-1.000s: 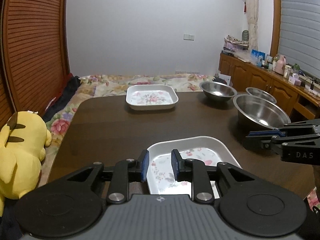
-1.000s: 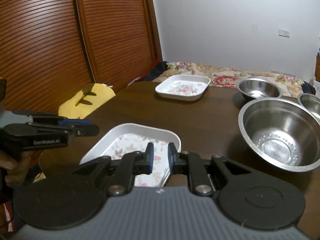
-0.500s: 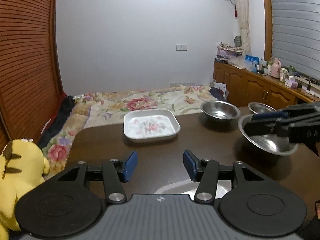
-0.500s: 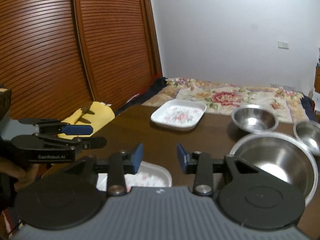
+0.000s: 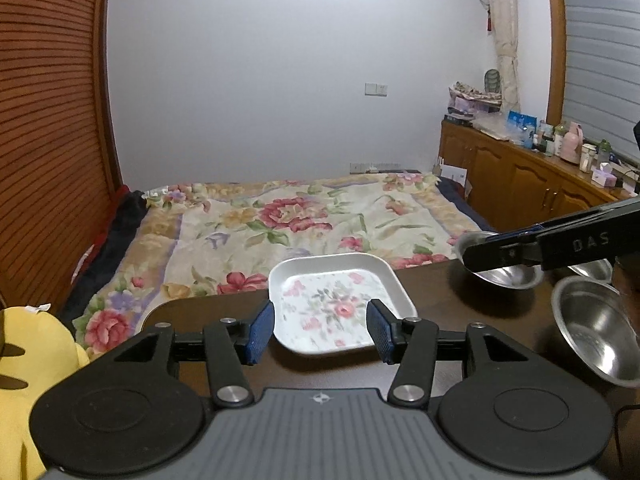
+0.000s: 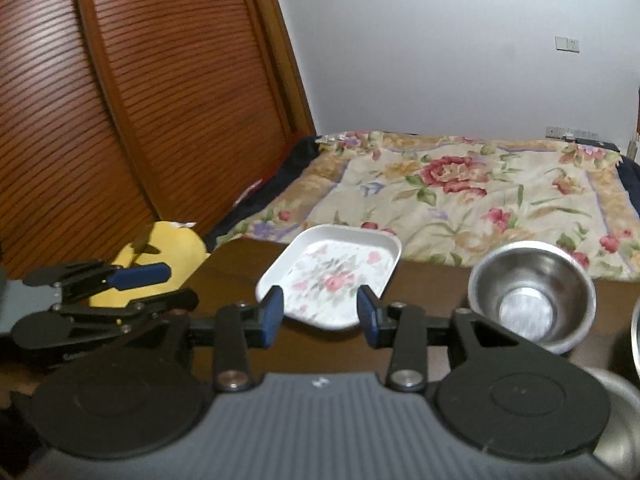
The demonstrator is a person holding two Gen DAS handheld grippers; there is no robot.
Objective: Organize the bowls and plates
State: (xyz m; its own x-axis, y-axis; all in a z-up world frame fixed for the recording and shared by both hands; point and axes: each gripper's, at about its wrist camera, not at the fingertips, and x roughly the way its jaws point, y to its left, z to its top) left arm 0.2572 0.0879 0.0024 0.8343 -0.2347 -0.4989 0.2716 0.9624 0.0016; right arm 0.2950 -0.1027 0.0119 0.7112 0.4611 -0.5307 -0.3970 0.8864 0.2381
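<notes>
The left hand-held gripper [image 5: 321,331] has its ribbed blue pads [image 5: 261,333] spread apart, holding nothing, with black linkage arms running back to a grooved grey body. The right hand-held gripper [image 6: 320,316] is likewise spread wide and holds nothing; in the left wrist view its black side, lettered in pale characters, reaches in from the right above the steel bowls.

The floral plate [image 5: 340,308] serves as the landmark: a shallow, rounded-rectangle dish, glossy white with a raised rim and a pink-and-green flower print on its flat floor. It sits on the dark brown bench [image 5: 436,296], a smooth wood-toned top with a rounded corner, close to the far edge. In both wrist views the plate appears framed between the parted pads, beyond their tips and not touched.

To the right of the plate stands a small steel bowl [image 6: 532,296], round, deep and shiny, with a flat bright base. Farther right of the plate, and nearer the camera, is a larger steel bowl [image 5: 596,336], wide and brushed inside. A third steel rim [image 5: 592,269] shows behind it, mostly hidden.

Left of the plate, off the bench edge, lies a soft yellow plush toy [image 5: 36,360]. Beyond the plate spreads a bed [image 5: 288,224] under a floral quilt, flanked by ribbed wooden slatted doors [image 6: 120,120].
</notes>
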